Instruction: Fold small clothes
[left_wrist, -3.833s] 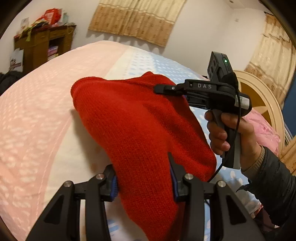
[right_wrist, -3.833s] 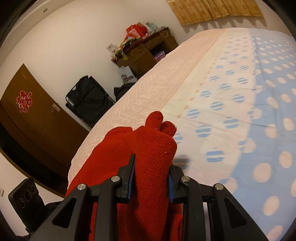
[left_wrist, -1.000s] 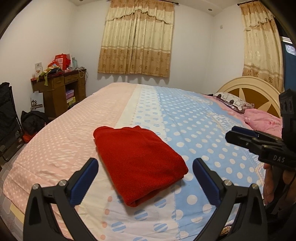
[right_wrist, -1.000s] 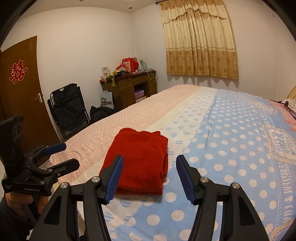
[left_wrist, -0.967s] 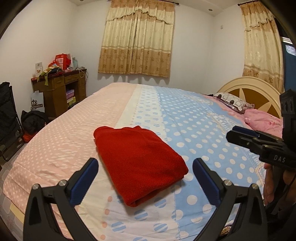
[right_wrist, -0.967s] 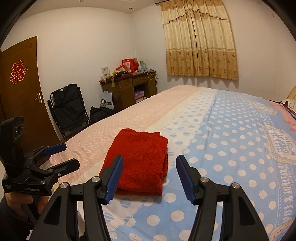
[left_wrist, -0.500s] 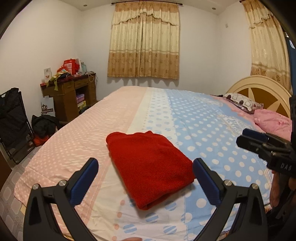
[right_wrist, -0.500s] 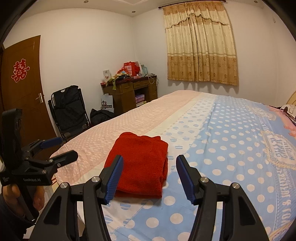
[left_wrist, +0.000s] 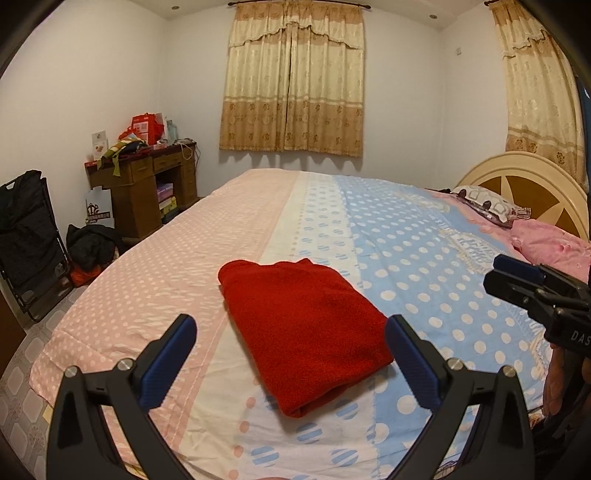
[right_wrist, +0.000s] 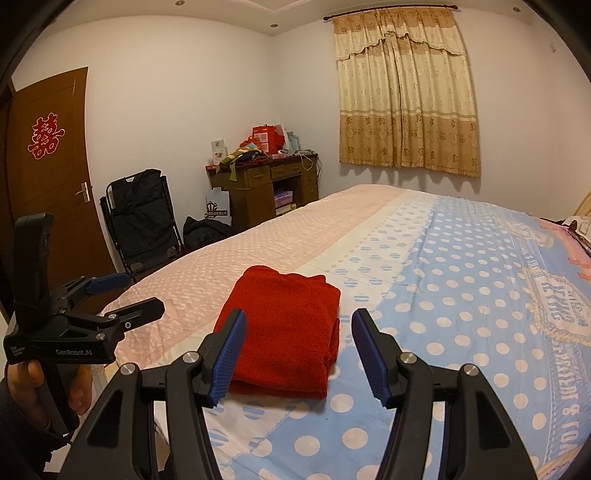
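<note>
**Red knit folded on the bed, both tongs hanging free**

I am looking down both tongs at the red sweater (left_wrist: 301, 332), which is lying as a compact folded block on the bedspread (left_wrist: 406, 251), near the foot-side edge of the bed, straddling the seam where the pink dotted panel is meeting the white and blue one. It is sitting flat, with its layered edges showing on the side facing my right hand.

As I judge it, the fold itself is looking finished, so the step in hand is checking and tidying. To do that well I am thinking of coming in low and level, pressing on the top face only, and nudging the stacked edges (they are looking slightly uneven at the near right corner in the right view) so that they are lining up. Pinching a single layer would be risking pulling the bundle open, so any grasp should be taking the whole thickness at once. The knit is looking soft and thick, so I am expecting it to spring a little.

My left gripper (left_wrist: 291, 350) is standing wide open, its blue pads well apart and flanking the sweater in the view without touching it; it is holding nothing. My right gripper (right_wrist: 297, 354) is also open, rather less widely, hovering above the near end of the sweater, clear of the cloth and empty. Each tool is showing at the edge of the other's view, both held well off the bed.
</note>
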